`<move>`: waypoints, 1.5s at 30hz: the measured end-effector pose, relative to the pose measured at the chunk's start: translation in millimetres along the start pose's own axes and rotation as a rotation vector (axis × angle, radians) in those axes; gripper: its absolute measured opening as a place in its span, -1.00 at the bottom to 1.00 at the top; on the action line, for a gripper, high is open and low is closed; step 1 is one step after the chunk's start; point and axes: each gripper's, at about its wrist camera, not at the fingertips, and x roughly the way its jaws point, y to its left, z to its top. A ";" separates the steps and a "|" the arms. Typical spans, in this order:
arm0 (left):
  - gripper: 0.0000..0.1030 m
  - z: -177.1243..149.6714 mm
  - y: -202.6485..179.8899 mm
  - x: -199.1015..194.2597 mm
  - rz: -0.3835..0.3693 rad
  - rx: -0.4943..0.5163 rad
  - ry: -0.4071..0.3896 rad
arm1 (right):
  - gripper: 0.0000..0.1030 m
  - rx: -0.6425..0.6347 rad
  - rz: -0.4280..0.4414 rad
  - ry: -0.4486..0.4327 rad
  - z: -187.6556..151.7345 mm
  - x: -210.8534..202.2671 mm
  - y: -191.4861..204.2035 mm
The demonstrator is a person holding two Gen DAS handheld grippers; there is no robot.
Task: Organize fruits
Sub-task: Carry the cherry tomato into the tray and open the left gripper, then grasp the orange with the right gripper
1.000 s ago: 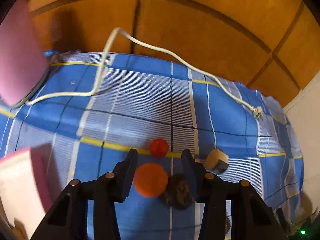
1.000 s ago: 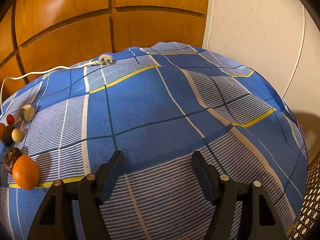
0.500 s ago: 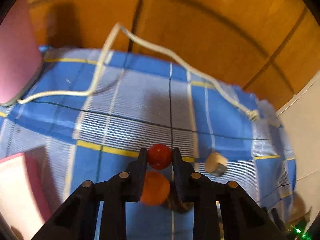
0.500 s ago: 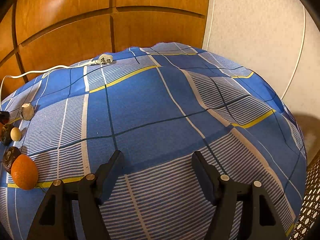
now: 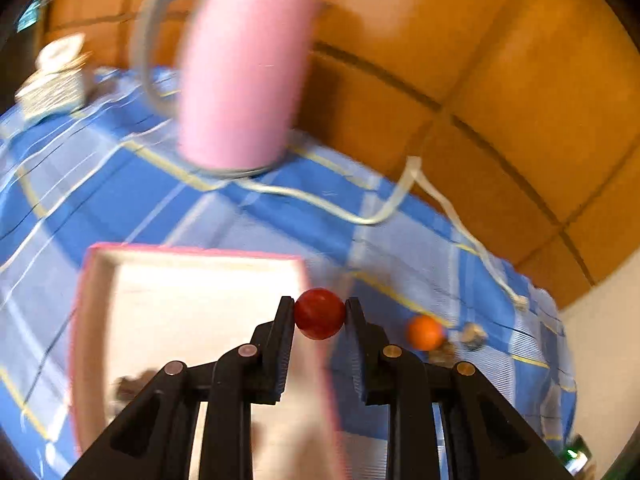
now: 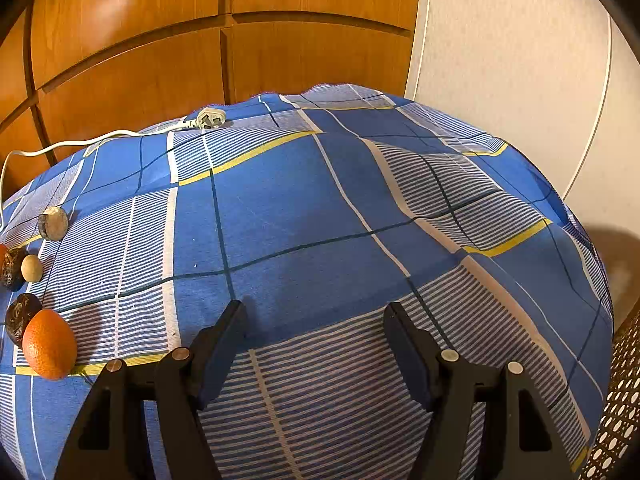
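Observation:
My left gripper (image 5: 319, 314) is shut on a small red fruit (image 5: 319, 313) and holds it above the right rim of a pink box (image 5: 192, 312) with a pale inside. A dark fruit (image 5: 128, 386) lies in the box, blurred. An orange (image 5: 425, 333) and dark fruits (image 5: 442, 354) lie on the blue checked cloth (image 5: 400, 264) to the right. My right gripper (image 6: 316, 332) is open and empty over the cloth (image 6: 320, 220). At its far left lie an orange (image 6: 49, 344), two dark fruits (image 6: 18, 316), a small pale ball (image 6: 32, 268) and a cut brown fruit (image 6: 53, 223).
A pink kettle (image 5: 244, 72) with a grey handle stands behind the box, its white cord (image 5: 400, 200) running right to a plug (image 6: 210, 119). A white object (image 5: 52, 76) sits at the far left. Wooden panels (image 6: 160, 40) stand behind; a white wall (image 6: 520, 60) is right.
My left gripper closed on the red fruit, lifted it and swung left, so the pink box and the kettle now fill its view. The right gripper has not moved.

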 end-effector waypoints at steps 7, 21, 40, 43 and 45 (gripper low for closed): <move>-0.43 -12.9 39.6 9.9 0.112 -0.004 0.022 | 0.39 0.001 0.001 0.000 -0.4 0.4 0.9; 0.19 -55.5 46.7 -63.3 0.214 -0.011 -0.141 | 0.39 0.002 0.002 0.001 -0.2 0.3 0.0; 0.48 -127.7 83.2 -113.5 0.281 -0.066 -0.183 | 0.40 0.003 0.003 0.001 -0.2 0.6 0.3; 0.51 -140.8 91.2 -112.6 0.302 -0.068 -0.177 | 0.40 0.003 0.003 0.002 -0.2 0.6 0.0; 0.55 -145.9 95.6 -110.2 0.315 -0.078 -0.167 | 0.40 0.003 0.003 0.002 -0.1 0.6 0.0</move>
